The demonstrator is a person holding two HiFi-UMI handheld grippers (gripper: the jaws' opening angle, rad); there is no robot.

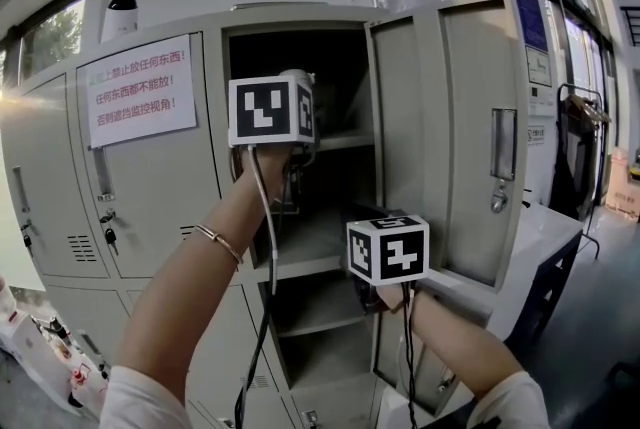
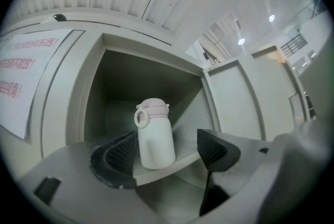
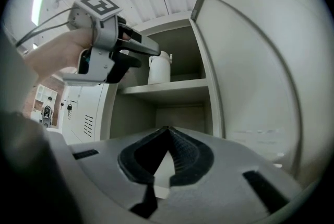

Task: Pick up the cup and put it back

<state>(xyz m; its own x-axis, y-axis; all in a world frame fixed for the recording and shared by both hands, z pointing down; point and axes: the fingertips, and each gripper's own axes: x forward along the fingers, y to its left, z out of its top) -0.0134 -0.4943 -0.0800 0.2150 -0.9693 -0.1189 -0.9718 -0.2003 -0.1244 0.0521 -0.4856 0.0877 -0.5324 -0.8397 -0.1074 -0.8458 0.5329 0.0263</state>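
Note:
A white cup point(image 2: 154, 137) with a pink-rimmed lid and a loop handle stands upright on the top shelf point(image 2: 180, 161) of the open locker. My left gripper point(image 2: 165, 155) is open around it, one dark pad point(image 2: 119, 155) close at the cup's left and the other pad point(image 2: 215, 149) apart on its right. In the head view the left gripper point(image 1: 272, 113) is raised to that shelf. The right gripper view shows the cup point(image 3: 159, 67) just past the left gripper point(image 3: 146, 57). My right gripper point(image 3: 167, 131) is shut with nothing in it, held lower by the open door point(image 1: 450, 137).
The locker has lower shelves point(image 1: 312, 252) beneath the cup's shelf. A neighbouring locker door carries a white notice point(image 1: 135, 92) with red print, and keys point(image 1: 108, 235) hang in locks. A white table point(image 1: 545, 227) stands to the right of the open door.

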